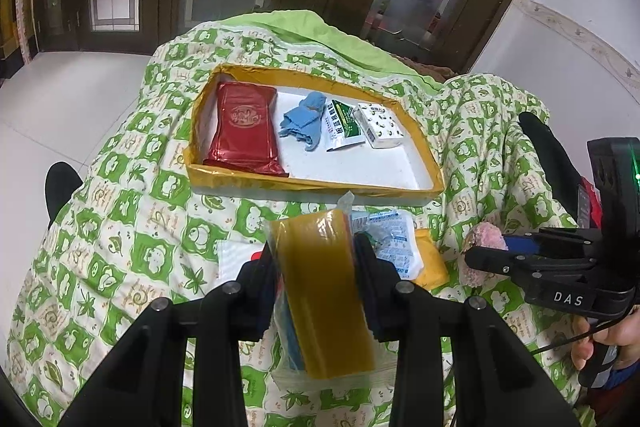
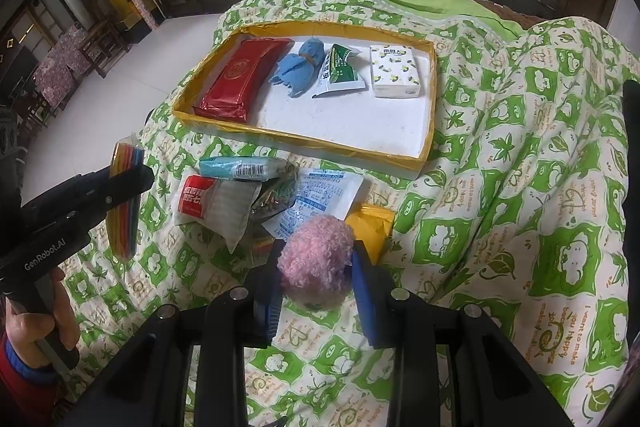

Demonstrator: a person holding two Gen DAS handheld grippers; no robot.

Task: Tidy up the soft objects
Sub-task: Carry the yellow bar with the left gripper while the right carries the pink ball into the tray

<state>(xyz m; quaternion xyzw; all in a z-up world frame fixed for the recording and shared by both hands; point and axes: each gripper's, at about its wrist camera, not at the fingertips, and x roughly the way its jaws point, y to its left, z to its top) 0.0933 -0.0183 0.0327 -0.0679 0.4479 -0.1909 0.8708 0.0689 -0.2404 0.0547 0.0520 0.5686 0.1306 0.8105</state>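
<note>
Four soft items already in yellow-rimmed tray (image 2: 430,115): red pack (image 2: 240,79), blue cloth (image 2: 298,69), green sachet (image 2: 338,75), tissue pack (image 2: 396,71). Left gripper (image 1: 316,259) jaws clamped on plastic-wrapped yellow sponge pack (image 1: 324,291); right gripper (image 2: 316,267) jaws pinching pink fluffy ball (image 2: 316,259). Several packets (image 2: 240,195) left on quilt (image 2: 520,187), near side of tray.

A quilted cotton-looking blanket (image 2: 500,163) with a matt green print covered the bed. The tray (image 2: 428,131) had glossy yellow tape on its rim and a matt white floor. The red packet (image 2: 236,79) was shiny foil, the pink ball (image 2: 316,255) fuzzy, and the yellow pack (image 1: 324,291) wrapped in clear glossy film.
</note>
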